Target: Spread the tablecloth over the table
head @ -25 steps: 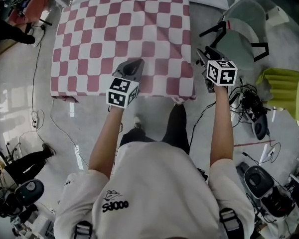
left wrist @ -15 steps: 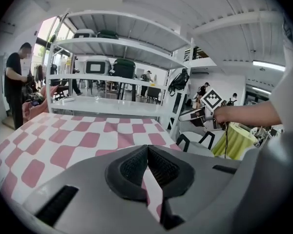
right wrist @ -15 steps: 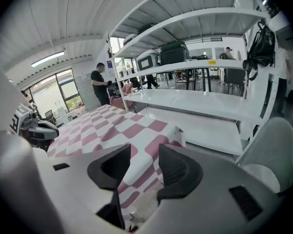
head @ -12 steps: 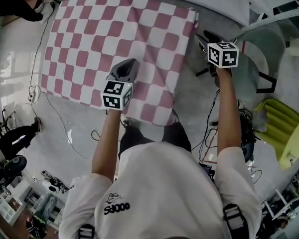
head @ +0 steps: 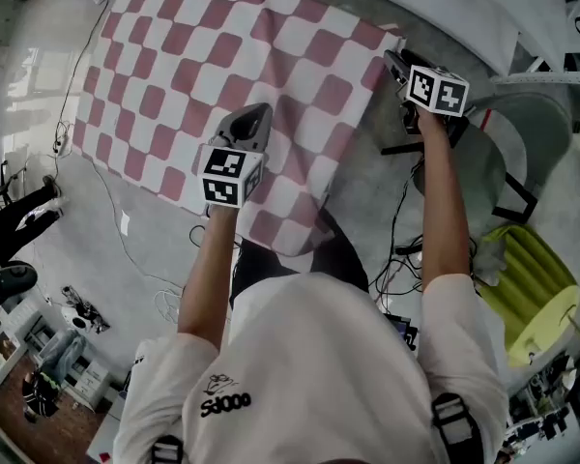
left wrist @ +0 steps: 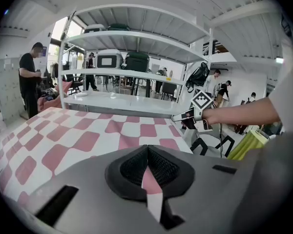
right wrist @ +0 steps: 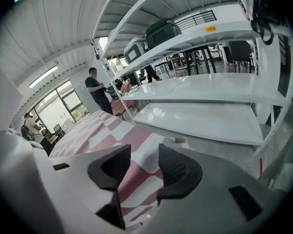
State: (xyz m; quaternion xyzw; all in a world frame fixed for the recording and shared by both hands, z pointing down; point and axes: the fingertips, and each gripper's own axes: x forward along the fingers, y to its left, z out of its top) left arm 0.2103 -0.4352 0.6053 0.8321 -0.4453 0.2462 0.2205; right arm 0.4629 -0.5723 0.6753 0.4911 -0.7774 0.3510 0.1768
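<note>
Over the covered desk, you square up a pink-and-white checked tablecloth (head: 222, 56).
Your left claw (head: 259, 114) hangs above the cloth's middle, its jaws pressed together on nothing. Your right claw (head: 396, 61) gapes empty at the far right corner. Spreading looks nearly finished; next, probably pinch that corner and tug it straight. Dark cases (left wrist: 136, 61) sit on white shelving (left wrist: 136, 35) behind.

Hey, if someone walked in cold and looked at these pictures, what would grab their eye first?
The pink-and-white checked tablecloth dominates, lying flat across the head view's upper left. The left gripper, jaws together, hangs over its near part; the right gripper, jaws apart, is at its right-hand corner. A bright yellow-green ribbed thing shows at lower right.
</note>
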